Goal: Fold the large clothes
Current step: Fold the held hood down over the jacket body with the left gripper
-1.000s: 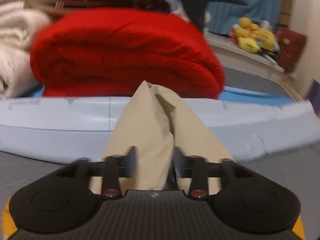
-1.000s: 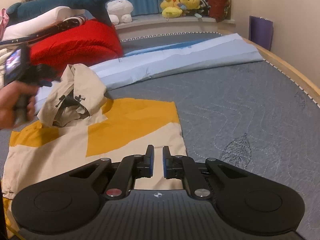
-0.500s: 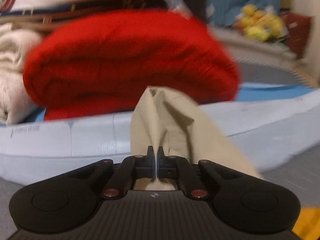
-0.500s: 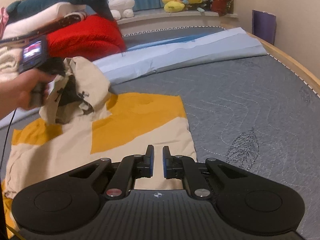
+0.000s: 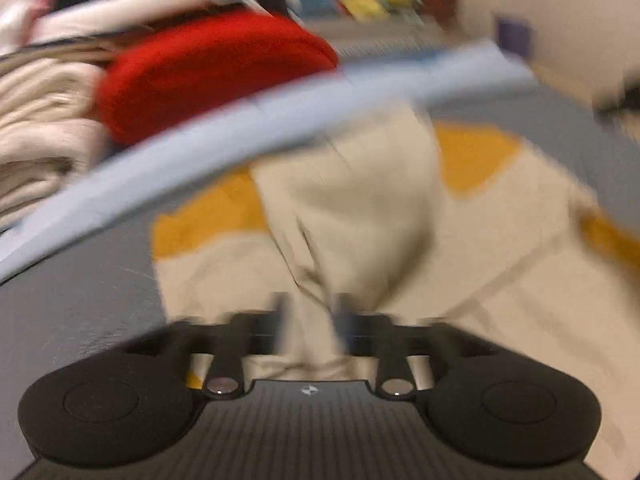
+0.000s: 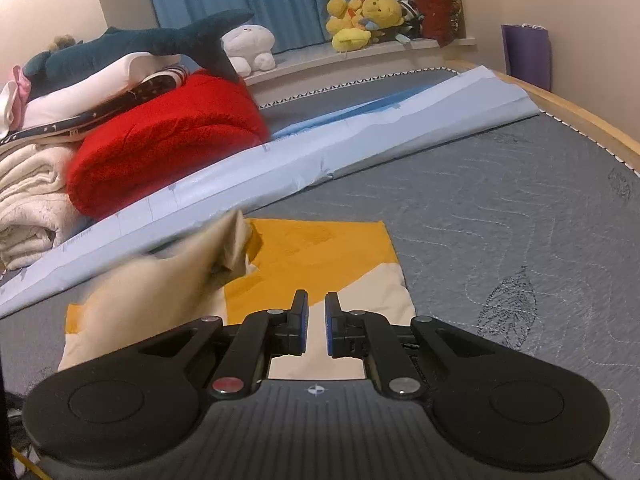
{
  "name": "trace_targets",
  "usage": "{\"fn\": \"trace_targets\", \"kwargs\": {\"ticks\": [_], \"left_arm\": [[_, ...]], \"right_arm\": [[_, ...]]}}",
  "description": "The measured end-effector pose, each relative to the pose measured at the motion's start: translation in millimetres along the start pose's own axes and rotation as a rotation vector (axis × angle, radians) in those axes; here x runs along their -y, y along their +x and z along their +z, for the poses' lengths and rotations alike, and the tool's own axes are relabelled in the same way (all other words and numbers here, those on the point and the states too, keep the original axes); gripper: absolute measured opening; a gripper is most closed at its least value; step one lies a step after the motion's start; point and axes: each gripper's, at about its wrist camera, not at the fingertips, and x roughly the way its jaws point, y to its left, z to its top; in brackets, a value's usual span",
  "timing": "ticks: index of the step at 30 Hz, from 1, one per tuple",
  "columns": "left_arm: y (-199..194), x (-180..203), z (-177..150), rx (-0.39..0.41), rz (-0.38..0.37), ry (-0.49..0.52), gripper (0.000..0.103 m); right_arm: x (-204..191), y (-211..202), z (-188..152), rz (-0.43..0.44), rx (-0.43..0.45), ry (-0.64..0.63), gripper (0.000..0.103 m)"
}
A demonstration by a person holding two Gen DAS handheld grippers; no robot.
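Observation:
A beige and yellow jacket (image 6: 360, 248) lies flat on the grey mattress (image 6: 500, 220). Its beige hood (image 5: 352, 200) is folded down over the body (image 5: 500, 280) and shows blurred in the right wrist view (image 6: 180, 280). My left gripper (image 5: 310, 320) hovers over the jacket. Its jaws are opening, with hood fabric lying between them and the pads apart from it. My right gripper (image 6: 316, 312) stays shut to a narrow slit above the jacket's near hem, and I see nothing pinched in it.
A folded red blanket (image 6: 168, 152) and cream blankets (image 6: 28, 200) are stacked at the far left behind a light blue sheet (image 6: 360, 140). A plush shark (image 6: 140, 44) lies on top. The wooden bed edge (image 6: 580, 116) runs along the right, with a purple bag (image 6: 526, 56) beyond it.
The left gripper shut on the raised hood, swept it down over the jacket's body, and its jaws have come apart. The hand has left the right wrist view. The right gripper rose slightly.

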Motion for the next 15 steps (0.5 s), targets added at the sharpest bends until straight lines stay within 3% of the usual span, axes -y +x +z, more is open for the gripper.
{"fn": "trace_targets", "kwargs": {"ticks": [1,4,6,10,11,12,14,15], "left_arm": [[-8.2,2.6,5.3,0.037,0.022,-0.047,0.089],[-12.9,29.2,26.3,0.1,0.016,-0.046,0.089],[-6.5,53.7,41.4,0.132,-0.03,-0.008,0.089],[37.5,122.8,52.1,0.109,-0.036,0.2,0.089],[52.7,138.8,49.4,0.092,-0.024,0.264,0.084],[66.9,150.6,46.5,0.078,-0.014,0.319,0.077],[95.5,164.1,41.2,0.041,0.035,0.444,0.003],[102.7,160.4,44.7,0.036,0.067,0.46,0.002]], "right_arm": [[1.2,0.3,-0.4,0.002,-0.004,0.002,0.009],[5.4,3.5,0.4,0.006,-0.02,0.026,0.009],[7.7,6.9,1.1,0.018,-0.034,0.056,0.009],[9.1,14.8,-0.4,0.05,-0.077,0.093,0.009],[9.8,16.0,-1.4,0.058,-0.087,0.099,0.009],[10.6,17.8,-1.5,0.067,-0.097,0.108,0.009],[13.4,19.8,-1.9,0.077,-0.112,0.126,0.009],[14.6,21.0,-1.8,0.078,-0.119,0.136,0.009]]}}
